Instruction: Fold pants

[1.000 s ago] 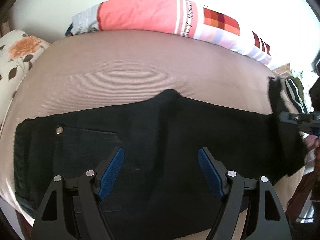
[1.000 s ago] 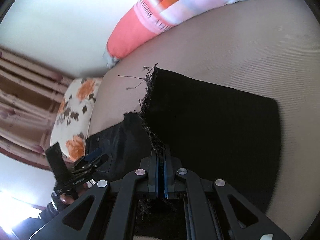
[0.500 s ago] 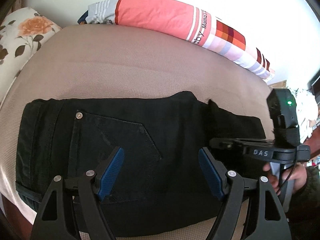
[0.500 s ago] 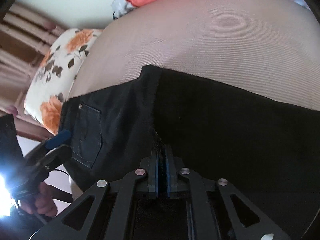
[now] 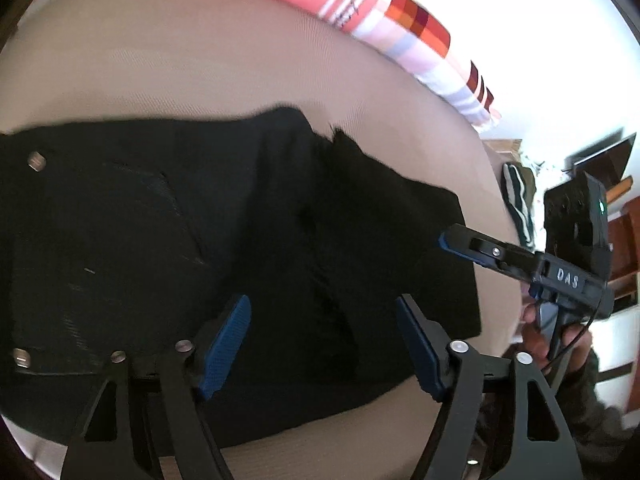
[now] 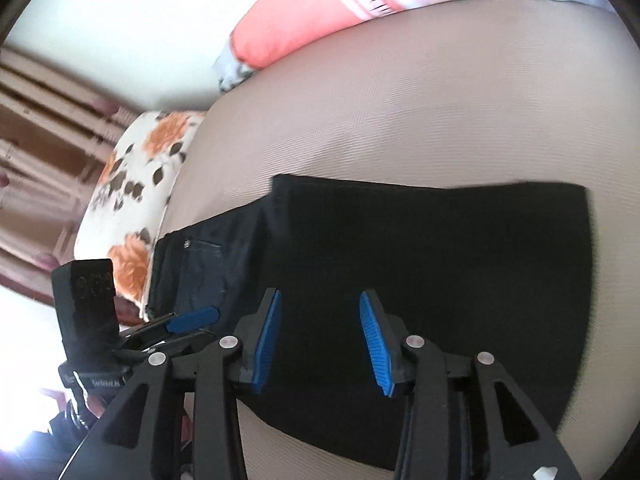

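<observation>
Two wrist fisheyes, both close over the same bed, converging from opposite ends.

Left wrist view: looks along the left gripper [image 5: 322, 344] down across the bed [image 5: 192, 64] toward its far edge, low over the black pants [image 5: 240, 216]; right gripper [image 5: 448, 240] enters at the right edge. Right wrist view: looks along the right gripper [image 6: 318, 338] toward the far-left corner, slightly higher. Shared: pants [image 6: 420, 240], bed [image 6: 420, 92], striped pillow [image 5: 360, 0] [image 6: 320, 20], left gripper [image 6: 192, 316].

The letters "DAS" are printed in white on the black body of the right gripper [image 5: 448, 242]; lettering on the striped pillow [image 5: 360, 4] is seen but seems too blurred to be read
</observation>
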`<action>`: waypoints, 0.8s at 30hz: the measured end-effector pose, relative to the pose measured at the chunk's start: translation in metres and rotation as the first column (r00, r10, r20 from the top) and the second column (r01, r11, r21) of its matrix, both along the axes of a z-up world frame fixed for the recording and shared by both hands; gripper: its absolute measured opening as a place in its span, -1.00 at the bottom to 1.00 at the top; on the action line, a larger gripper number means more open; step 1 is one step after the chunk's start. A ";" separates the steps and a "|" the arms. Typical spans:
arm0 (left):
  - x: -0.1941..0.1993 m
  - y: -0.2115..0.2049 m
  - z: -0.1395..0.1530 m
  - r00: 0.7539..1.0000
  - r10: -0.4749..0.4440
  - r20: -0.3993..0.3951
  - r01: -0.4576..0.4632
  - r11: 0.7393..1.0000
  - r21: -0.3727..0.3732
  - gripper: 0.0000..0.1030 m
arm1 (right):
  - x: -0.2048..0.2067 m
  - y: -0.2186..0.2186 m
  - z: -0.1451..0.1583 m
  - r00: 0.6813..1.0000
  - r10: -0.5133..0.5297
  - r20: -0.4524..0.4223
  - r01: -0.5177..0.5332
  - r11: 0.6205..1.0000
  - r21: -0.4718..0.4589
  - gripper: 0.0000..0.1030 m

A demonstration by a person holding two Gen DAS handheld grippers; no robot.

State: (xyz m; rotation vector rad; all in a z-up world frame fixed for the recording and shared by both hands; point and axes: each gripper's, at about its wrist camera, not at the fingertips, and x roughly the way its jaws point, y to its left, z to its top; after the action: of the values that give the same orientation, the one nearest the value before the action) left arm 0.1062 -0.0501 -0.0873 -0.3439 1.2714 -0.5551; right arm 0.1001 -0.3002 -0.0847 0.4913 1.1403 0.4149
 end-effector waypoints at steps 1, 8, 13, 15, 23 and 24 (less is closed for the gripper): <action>0.002 -0.004 -0.005 0.999 -0.001 -0.034 0.001 1.000 -0.004 0.30 | -0.006 -0.007 -0.001 1.000 -0.017 0.001 0.017 1.000 -0.008 -0.23; 0.005 -0.023 -0.026 0.992 0.006 -0.129 -0.005 1.000 0.006 0.27 | -0.023 -0.029 -0.013 0.996 -0.080 -0.024 0.081 0.996 0.047 -0.23; 0.003 -0.038 -0.029 0.985 -0.035 -0.166 0.033 0.999 -0.014 -0.25 | -0.026 -0.036 -0.020 0.995 -0.098 -0.031 0.100 0.993 0.057 -0.23; -0.001 -0.047 -0.033 0.983 -0.047 -0.176 0.047 0.999 -0.004 -0.48 | -0.027 -0.035 -0.021 0.995 -0.094 -0.028 0.095 0.994 0.049 -0.23; -0.015 -0.050 -0.022 0.993 -0.051 -0.103 0.056 0.998 0.040 -0.89 | -0.037 -0.032 -0.022 0.997 -0.069 -0.021 0.068 0.997 -0.037 -0.23; -0.019 -0.050 -0.021 0.994 -0.060 -0.089 0.066 0.996 0.059 -0.89 | -0.038 -0.033 -0.023 0.997 -0.068 -0.022 0.067 0.997 -0.041 -0.23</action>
State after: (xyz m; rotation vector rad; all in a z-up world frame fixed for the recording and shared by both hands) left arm 0.0868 -0.1006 -0.1084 -0.2791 1.3845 -0.5578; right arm 0.0618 -0.3328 -0.1076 0.4987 1.1499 0.3277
